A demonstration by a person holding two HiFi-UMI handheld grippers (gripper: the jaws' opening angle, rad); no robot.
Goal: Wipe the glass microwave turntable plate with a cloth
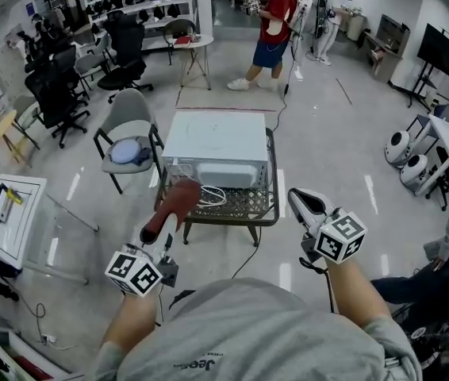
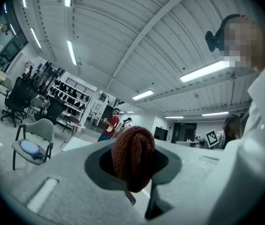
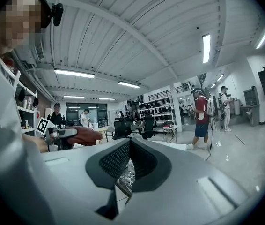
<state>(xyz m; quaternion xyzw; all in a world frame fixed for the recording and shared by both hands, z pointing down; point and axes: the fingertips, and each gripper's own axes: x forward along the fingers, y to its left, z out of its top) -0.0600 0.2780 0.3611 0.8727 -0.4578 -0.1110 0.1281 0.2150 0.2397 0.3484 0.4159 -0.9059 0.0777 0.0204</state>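
My left gripper (image 1: 175, 205) is shut on a reddish-brown knitted cloth (image 1: 170, 210), held up in the air in front of the table's near left corner. In the left gripper view the cloth (image 2: 133, 156) bulges out between the jaws of that gripper (image 2: 133, 165). My right gripper (image 1: 301, 201) hovers off the table's near right corner, shut with nothing in it; its pads (image 3: 116, 159) meet at the tips. The right gripper view also catches the cloth (image 3: 84, 136) at the left. A white microwave (image 1: 216, 143) stands on the table, its back towards me. No glass turntable plate is visible.
The microwave rests on a low metal mesh table (image 1: 240, 206), with a white cable coiled behind it. A grey chair with a blue cushion (image 1: 129, 149) stands left of the table. A person in a red shirt (image 1: 276, 26) stands beyond it. Office chairs (image 1: 58, 94) fill the far left.
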